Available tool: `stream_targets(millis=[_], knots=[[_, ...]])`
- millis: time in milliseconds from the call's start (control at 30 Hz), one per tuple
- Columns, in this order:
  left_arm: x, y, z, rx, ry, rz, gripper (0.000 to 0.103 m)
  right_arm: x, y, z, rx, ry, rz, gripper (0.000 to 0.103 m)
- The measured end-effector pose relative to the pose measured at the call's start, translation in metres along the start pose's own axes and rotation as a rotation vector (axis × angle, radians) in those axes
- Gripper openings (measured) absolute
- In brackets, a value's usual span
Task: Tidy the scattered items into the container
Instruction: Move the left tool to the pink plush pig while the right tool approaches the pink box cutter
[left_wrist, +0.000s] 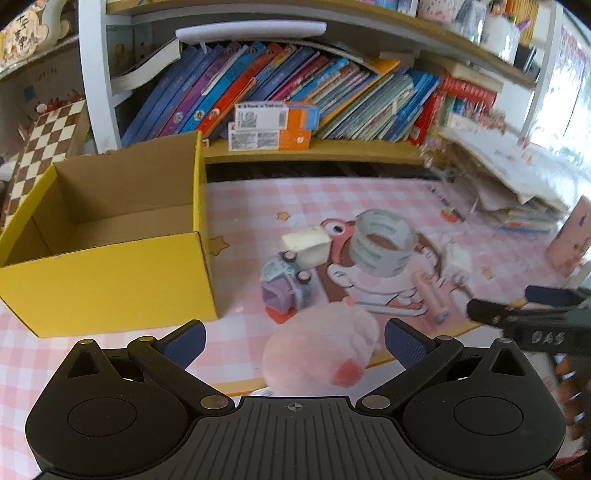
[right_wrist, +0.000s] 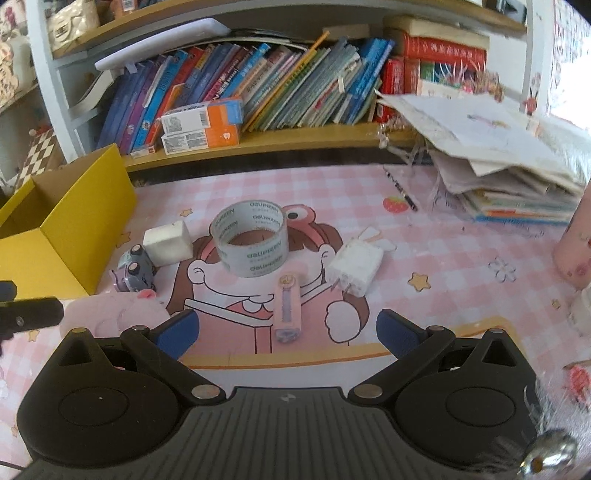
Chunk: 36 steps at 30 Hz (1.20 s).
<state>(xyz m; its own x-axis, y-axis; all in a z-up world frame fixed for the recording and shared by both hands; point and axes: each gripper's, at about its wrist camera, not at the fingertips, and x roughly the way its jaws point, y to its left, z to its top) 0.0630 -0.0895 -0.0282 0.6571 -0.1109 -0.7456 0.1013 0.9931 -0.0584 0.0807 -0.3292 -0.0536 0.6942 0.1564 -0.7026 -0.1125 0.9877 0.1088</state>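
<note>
I have the left tool (left_wrist: 293, 341) spread wide over the pink plush toy (left_wrist: 317, 350), which sits near the front edge of the worktop (left_wrist: 240, 206), just in front of the toy car (left_wrist: 286, 282) and close to the front right corner of the yellow box (left_wrist: 107, 243); the right tool (right_wrist: 286, 330) is likewise released, holding nothing, lined up with the pink pen-shaped case (right_wrist: 287, 314). To do this pick well, I judge I should sink the left tool until both pads bracket the plush at its widest part, squeeze gently since it looks soft and will give, then lift clear of the box wall before swinging toward the worktop's left edge to drop it in. The tape roll (right_wrist: 251, 242), white block (right_wrist: 168, 243) and white charger (right_wrist: 356, 267) wait nearer the middle. The box looks empty, though its near wall hides part of its floor. The plush is blurred and partly covered by the tool body, so I cannot tell its shape or whether the pads touch it, and the right tool shows only as a dark blurred edge in the left view
</note>
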Motion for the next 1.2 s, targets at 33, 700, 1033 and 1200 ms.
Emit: stream_targets(millis=[33,700,1033,1200], knots=[[0.002,-0.001,0.0,0.005,0.003,0.003,0.103,0.002,0.0,0.0,0.0,0.007,0.0,0.103],[0.039,-0.019,-0.001,0.129,0.086,-0.027,0.084,0.045,0.001,0.002,-0.03,0.128,0.026,0.077],[0.048,-0.017,0.0,0.125,0.105,-0.055,0.084,0.064,0.003,0.006,-0.047,0.167,-0.002,0.061],[0.053,-0.018,-0.001,0.134,0.115,-0.068,0.084,0.074,0.005,0.008,-0.061,0.18,-0.009,0.055]])
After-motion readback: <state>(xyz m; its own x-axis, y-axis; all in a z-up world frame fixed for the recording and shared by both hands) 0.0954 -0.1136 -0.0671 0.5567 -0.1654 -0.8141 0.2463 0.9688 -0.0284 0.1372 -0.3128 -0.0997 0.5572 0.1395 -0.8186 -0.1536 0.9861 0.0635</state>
